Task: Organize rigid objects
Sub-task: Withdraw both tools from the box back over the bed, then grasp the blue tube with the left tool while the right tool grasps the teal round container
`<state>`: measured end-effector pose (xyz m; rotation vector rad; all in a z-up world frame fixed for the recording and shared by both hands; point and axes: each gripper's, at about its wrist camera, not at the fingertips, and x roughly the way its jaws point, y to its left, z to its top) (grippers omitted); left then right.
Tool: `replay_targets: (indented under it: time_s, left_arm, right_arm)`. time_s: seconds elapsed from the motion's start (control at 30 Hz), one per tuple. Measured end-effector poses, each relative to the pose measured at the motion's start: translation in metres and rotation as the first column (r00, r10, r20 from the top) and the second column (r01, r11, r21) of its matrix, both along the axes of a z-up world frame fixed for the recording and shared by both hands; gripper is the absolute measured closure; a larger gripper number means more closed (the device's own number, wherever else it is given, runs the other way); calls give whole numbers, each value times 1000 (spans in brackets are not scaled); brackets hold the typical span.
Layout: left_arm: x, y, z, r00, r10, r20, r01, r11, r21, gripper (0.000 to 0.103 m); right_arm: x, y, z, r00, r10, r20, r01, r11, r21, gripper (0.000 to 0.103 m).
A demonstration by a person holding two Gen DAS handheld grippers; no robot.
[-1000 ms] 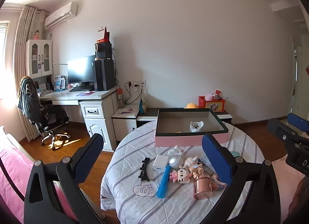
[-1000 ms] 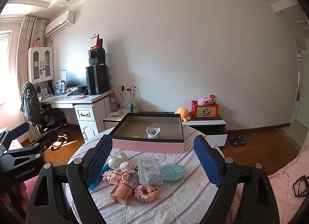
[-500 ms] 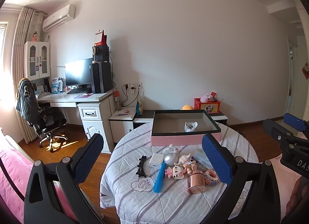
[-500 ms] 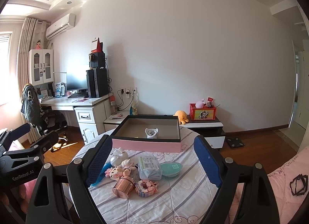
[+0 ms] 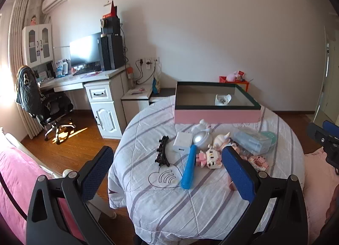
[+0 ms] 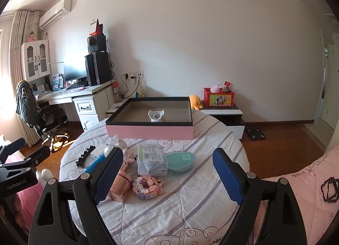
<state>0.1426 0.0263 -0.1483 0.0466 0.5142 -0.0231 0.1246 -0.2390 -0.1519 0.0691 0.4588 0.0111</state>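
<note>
From the left wrist, the left gripper (image 5: 167, 171) hangs with jaws spread and empty above the round table (image 5: 161, 207), where a blue-handled wand (image 5: 189, 166), white adapter (image 5: 182, 144) and black hair clip (image 5: 162, 153) lie before the pink tray (image 5: 216, 116). The right wrist view shows the right gripper (image 6: 168, 174), jaws likewise wide and empty, and, clearer here, the copper cup (image 6: 121, 184) on its side, touching the block figure (image 6: 148, 185) beside it.

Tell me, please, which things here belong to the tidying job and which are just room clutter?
Job:
pink open box
blue-handled silver wand
black toothed hair clip
copper cup
pink block figure

Lying about:
black office chair
white desk
red toy box
</note>
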Motion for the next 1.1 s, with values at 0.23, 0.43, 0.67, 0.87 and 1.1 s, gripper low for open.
replay_targets:
  time_s: [0.23,0.43,0.67,0.87,1.1]
  left_arm:
    - [40,-6,-58,988,-19,-150,27,998,49,4]
    - [67,-14,-88,973,-55,-225,61,998,20,33]
    - [85,-30,-107,960,-124,-252,129,992,4,67]
    - [85,-30,-101,957,-165,-237,165,986,-21,85]
    - [80,-30,-86,959,-194,-205,193,981,-28,85]
  right_arm:
    - [37,-15,-49,991,-16,-135,18,1000,14,15]
    - [60,-25,-70,980,-28,-199,31,999,14,15]
    - [86,-37,-90,966,-48,-255,53,999,11,15]
    - [112,-38,-100,958,-20,-287,22,1000,4,15]
    - [147,-31,-111,938,62,-342,-53,998,38,15]
